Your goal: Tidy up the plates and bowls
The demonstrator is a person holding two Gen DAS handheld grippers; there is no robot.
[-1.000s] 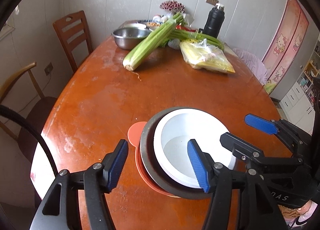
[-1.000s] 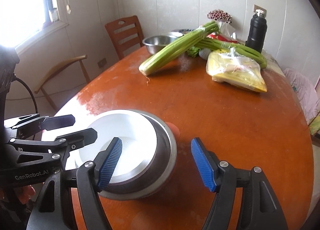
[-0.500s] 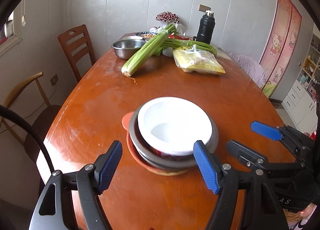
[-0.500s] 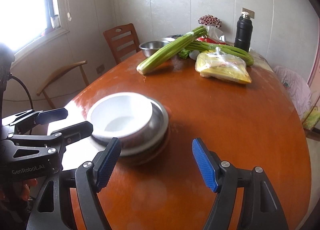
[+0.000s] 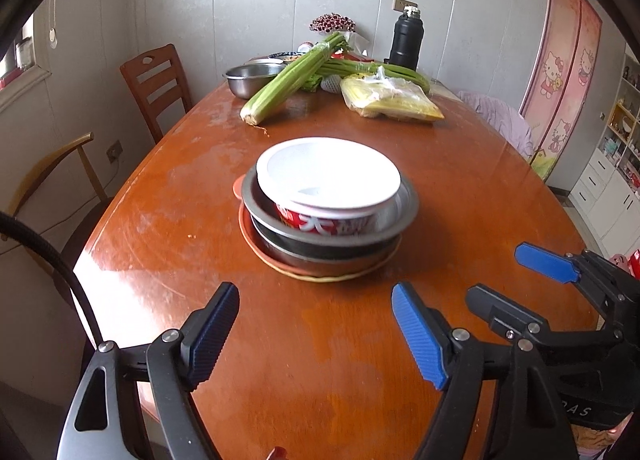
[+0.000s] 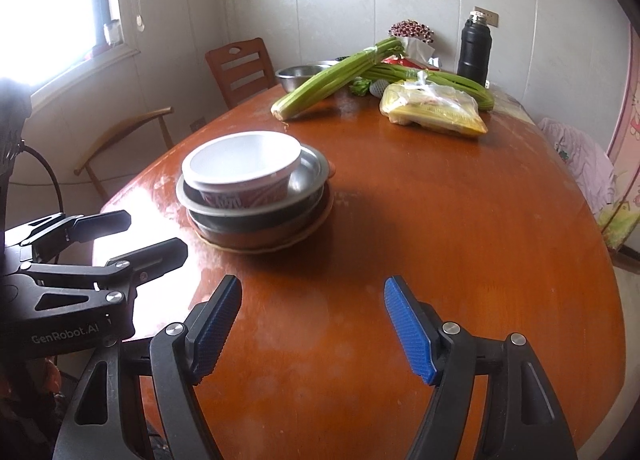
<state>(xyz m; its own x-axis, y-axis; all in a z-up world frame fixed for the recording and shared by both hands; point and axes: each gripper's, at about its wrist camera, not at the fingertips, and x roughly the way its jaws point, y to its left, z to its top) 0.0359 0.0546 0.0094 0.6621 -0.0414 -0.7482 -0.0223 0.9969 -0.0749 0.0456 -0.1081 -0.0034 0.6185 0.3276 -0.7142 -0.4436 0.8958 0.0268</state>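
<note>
A stack stands on the brown table: a white bowl with a red printed side sits in a steel bowl, which sits on an orange plate. The stack also shows in the right wrist view, with the white bowl, steel bowl and orange plate. My left gripper is open and empty, held back from the stack at the table's near edge. My right gripper is open and empty too, to the right of the left one.
At the far end lie a celery bunch, another steel bowl, a bag of yellow food and a black flask. Wooden chairs stand along the left side. The table is bare to the right of the stack.
Both grippers have drawn back and lowered away from the stack. The stack has stayed in place; its side is now visible.
</note>
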